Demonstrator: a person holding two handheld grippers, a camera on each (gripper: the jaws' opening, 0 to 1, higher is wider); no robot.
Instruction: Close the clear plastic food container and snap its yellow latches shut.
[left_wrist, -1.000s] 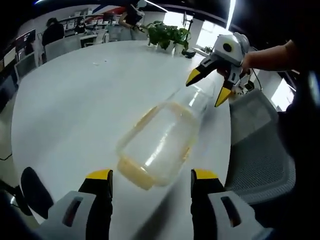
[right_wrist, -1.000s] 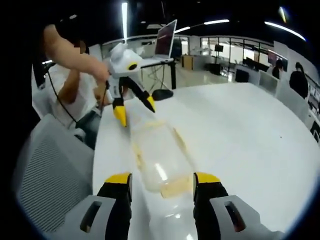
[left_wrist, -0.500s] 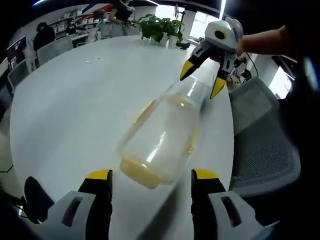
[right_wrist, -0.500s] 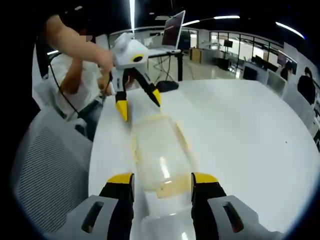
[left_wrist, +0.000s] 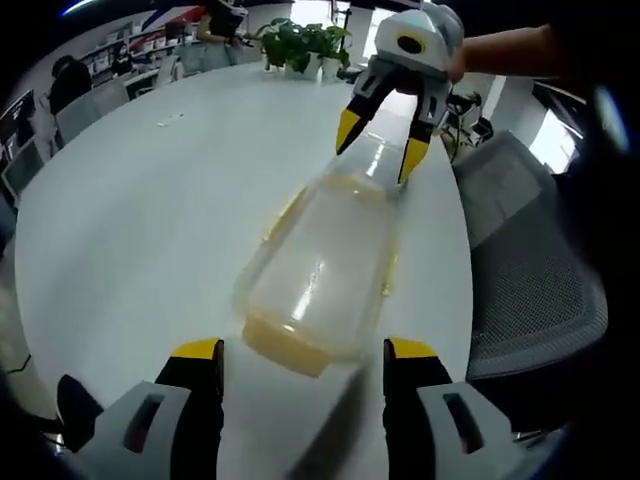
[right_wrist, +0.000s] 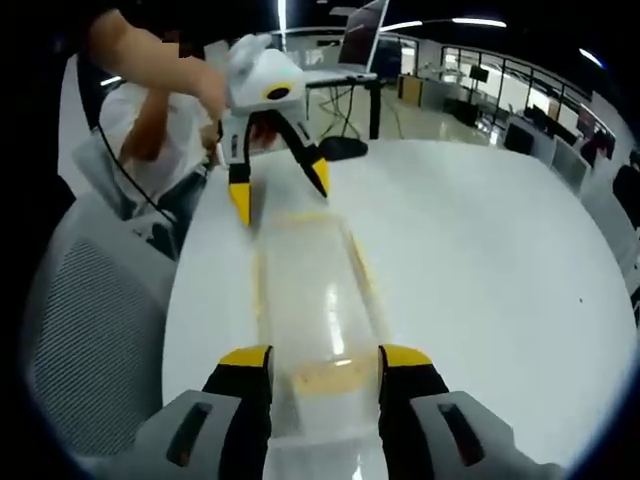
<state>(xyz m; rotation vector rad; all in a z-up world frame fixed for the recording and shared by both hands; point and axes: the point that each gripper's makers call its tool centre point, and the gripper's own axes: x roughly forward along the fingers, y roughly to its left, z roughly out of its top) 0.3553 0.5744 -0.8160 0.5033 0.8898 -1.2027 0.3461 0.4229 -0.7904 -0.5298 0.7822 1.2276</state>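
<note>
Left gripper view: the left gripper (left_wrist: 303, 360) stands open, its jaws spread and holding nothing, on either side of the near end of the container (left_wrist: 322, 270). The container lies lengthwise on the white worktop (left_wrist: 140, 210), running from 6 o'clock toward 1 o'clock. A yellow latch (left_wrist: 285, 347) shows on the near end, just ahead of the jaws. The right gripper (left_wrist: 378, 150) is at 1 o'clock, also spread open, its tips straddling the far end. A chair (left_wrist: 525, 270) sits at 3 o'clock and plants (left_wrist: 300, 45) at 12 o'clock.

Right gripper view: the right gripper (right_wrist: 322, 360) is open with a yellow latch (right_wrist: 325, 378) between its jaws. The container (right_wrist: 308, 310) extends toward 12 o'clock, where the left gripper (right_wrist: 278, 190) brackets the opposite end. Whether the lid is fully seated cannot be told through the clear plastic.

Procedure, as judged: the step in hand appears to be latching both ends. Keep each gripper centred on its latch and aligned with the container's long axis. Press both ends together so that the container does not slide on the smooth worktop. Push each latch squarely; an off-centre push is likely to tip or rotate the container.
</note>
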